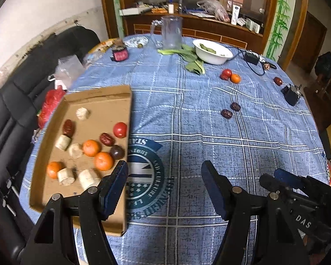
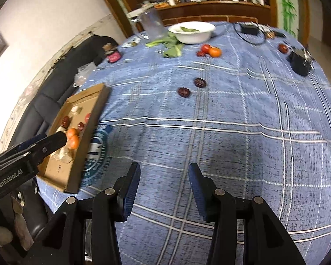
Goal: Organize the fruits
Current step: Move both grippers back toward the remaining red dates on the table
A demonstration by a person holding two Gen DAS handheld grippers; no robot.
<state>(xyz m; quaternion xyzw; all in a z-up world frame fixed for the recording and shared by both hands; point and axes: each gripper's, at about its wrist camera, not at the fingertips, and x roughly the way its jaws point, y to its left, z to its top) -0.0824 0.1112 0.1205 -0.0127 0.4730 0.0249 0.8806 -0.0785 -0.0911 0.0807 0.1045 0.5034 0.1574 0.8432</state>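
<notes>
A shallow cardboard tray (image 1: 103, 95) lies at the table's left and holds several oranges (image 1: 91, 148), red dates, a tomato (image 1: 120, 129), a dark plum and pale cut chunks. My left gripper (image 1: 164, 172) is open and empty just right of the tray's near corner. My right gripper (image 2: 164, 172) is open and empty over bare cloth. Two dark dates (image 2: 183, 92) lie mid-table. A tomato, a small red fruit and an orange (image 2: 215, 52) sit farther back. One more red fruit (image 2: 283, 48) lies far right. The tray also shows in the right wrist view (image 2: 81, 154).
A white bowl (image 1: 211, 54) with greens, leafy vegetables (image 1: 194, 65), a clear pitcher (image 1: 171, 32), a small plate, a pink-labelled jar, a black adapter with cable and a black device (image 1: 291, 95) stand at the back and right. A black sofa (image 1: 22, 88) is left of the table.
</notes>
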